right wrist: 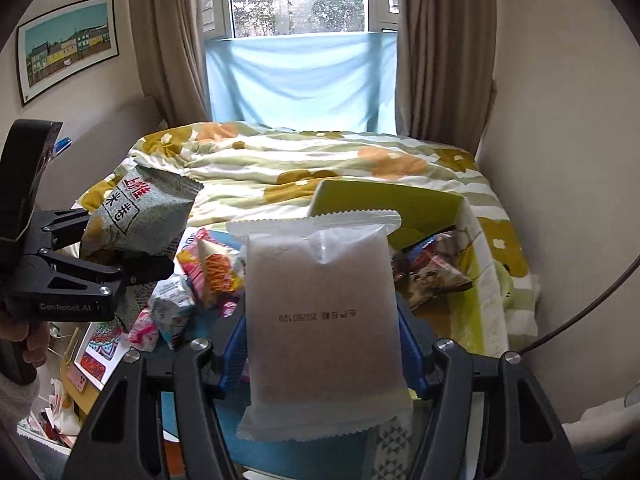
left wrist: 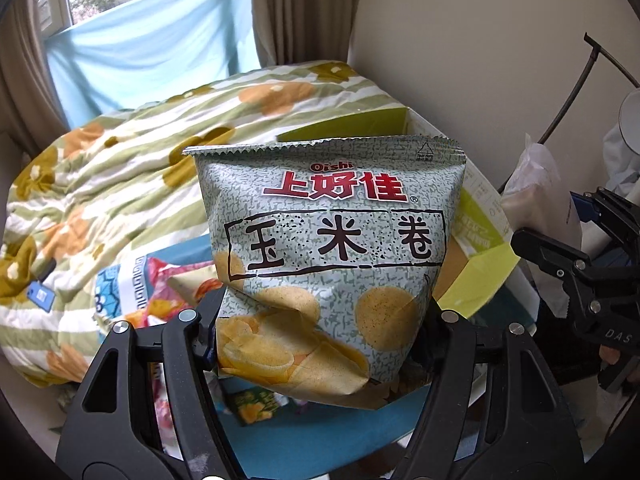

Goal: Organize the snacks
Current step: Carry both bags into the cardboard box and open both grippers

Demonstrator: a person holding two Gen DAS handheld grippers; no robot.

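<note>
My left gripper [left wrist: 320, 320] is shut on a grey-green Oishi corn-roll chip bag [left wrist: 332, 248] and holds it upright in the air; it also shows at the left of the right wrist view [right wrist: 136, 216]. My right gripper [right wrist: 320, 332] is shut on a translucent white packet [right wrist: 322, 320] with a printed date, held upright; it shows at the right of the left wrist view [left wrist: 540, 208]. Behind both stands an open yellow-green cardboard box [right wrist: 484, 280] with a few snack packs [right wrist: 432, 268] inside.
Loose snack packs [right wrist: 208, 272] lie on a blue surface [left wrist: 320, 440] below the grippers. A bed with a flowered quilt [right wrist: 320, 160] lies beyond, under a window with curtains. A wall [left wrist: 480, 40] runs along the right. Clutter lies on the floor [right wrist: 60, 412] at the left.
</note>
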